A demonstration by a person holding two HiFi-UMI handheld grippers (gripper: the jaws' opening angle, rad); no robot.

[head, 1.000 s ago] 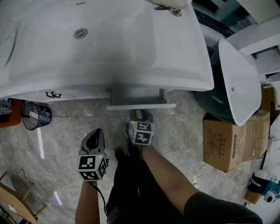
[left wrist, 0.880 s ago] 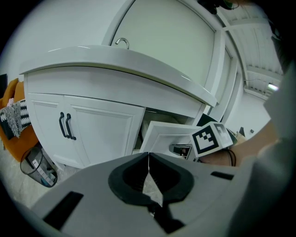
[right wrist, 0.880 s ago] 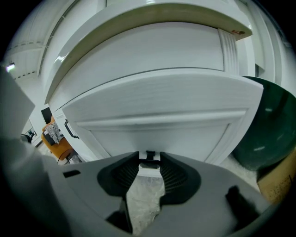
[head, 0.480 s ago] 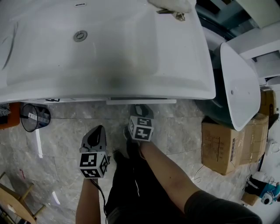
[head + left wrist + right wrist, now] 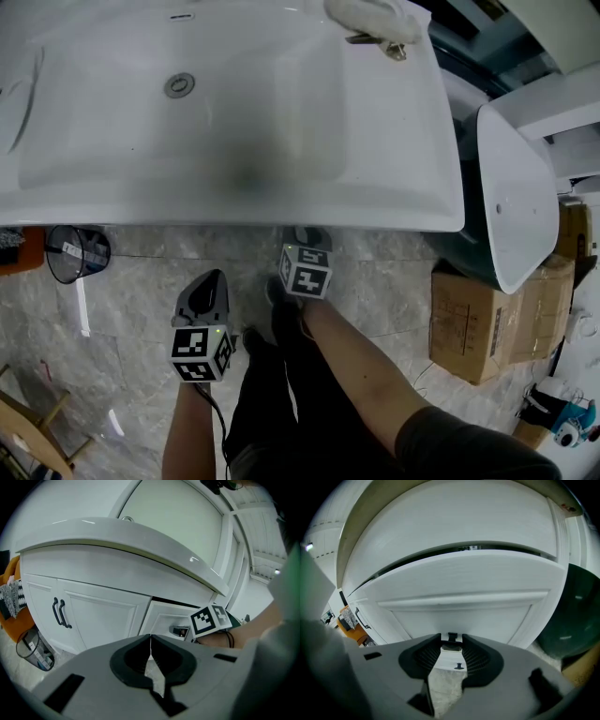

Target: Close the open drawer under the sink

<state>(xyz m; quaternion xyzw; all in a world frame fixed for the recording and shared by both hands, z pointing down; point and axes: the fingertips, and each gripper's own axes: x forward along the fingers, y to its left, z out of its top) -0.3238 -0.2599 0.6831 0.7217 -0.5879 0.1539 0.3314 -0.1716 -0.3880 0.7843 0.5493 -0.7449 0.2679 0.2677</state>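
From the head view the white sink (image 5: 234,187) hides the drawer beneath its front rim. The right gripper view has the white drawer front (image 5: 459,609) filling the frame, a thin dark gap above it. My right gripper (image 5: 452,645) is shut on the small dark drawer handle (image 5: 452,639), which spans the gap between the pads. Its marker cube (image 5: 305,272) sits just below the sink rim. My left gripper (image 5: 210,281) hangs lower left over the floor, shut with nothing in it (image 5: 150,641). The left gripper view shows the drawer (image 5: 164,620) nearly flush with the cabinet.
Cabinet doors with black handles (image 5: 60,613) stand left of the drawer. A wire waste basket (image 5: 77,251) sits on the floor at left. To the right are a cardboard box (image 5: 478,319) and a dark green tub with a white lid (image 5: 506,187). The person's legs are below the grippers.
The drawer front, which stuck out past the sink rim a second ago, has slid in under the sink. My right gripper moved with it toward the cabinet, and the left followed.
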